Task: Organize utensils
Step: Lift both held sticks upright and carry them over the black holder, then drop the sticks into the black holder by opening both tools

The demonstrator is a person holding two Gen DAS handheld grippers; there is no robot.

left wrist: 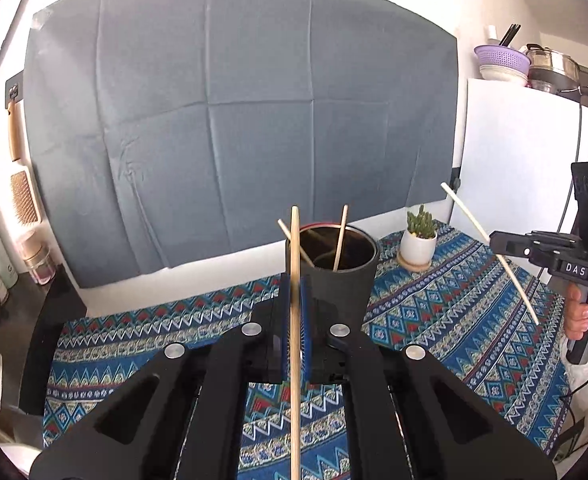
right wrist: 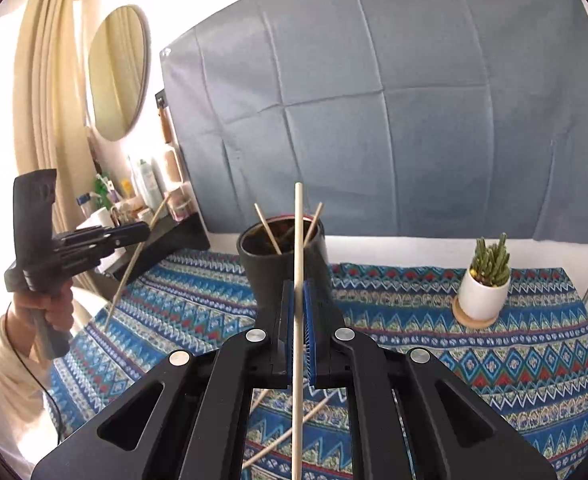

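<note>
Plainly each chopstick (left wrist: 294, 280) is light, stiff and slippery, pinched mid-shaft by both closed fingers (left wrist: 305, 320) near the cup (left wrist: 335, 280).

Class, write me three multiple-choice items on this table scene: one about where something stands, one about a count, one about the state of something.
1. Where does the small potted cactus stand?
A. inside the black cup
B. on a round coaster on the patterned cloth
C. on the shelf with the bottles

2. How many chopsticks stick out of the black cup?
A. none
B. two
C. five

3. What is the state of the left gripper?
A. shut on a chopstick
B. wide open with nothing in it
C. shut on the cactus pot

Answers:
1 B, its white pot sits on a wooden coaster on the cloth.
2 B, two sticks lean in the cup.
3 A, a chopstick runs between the closed jaws; the right gripper holds another.
</note>
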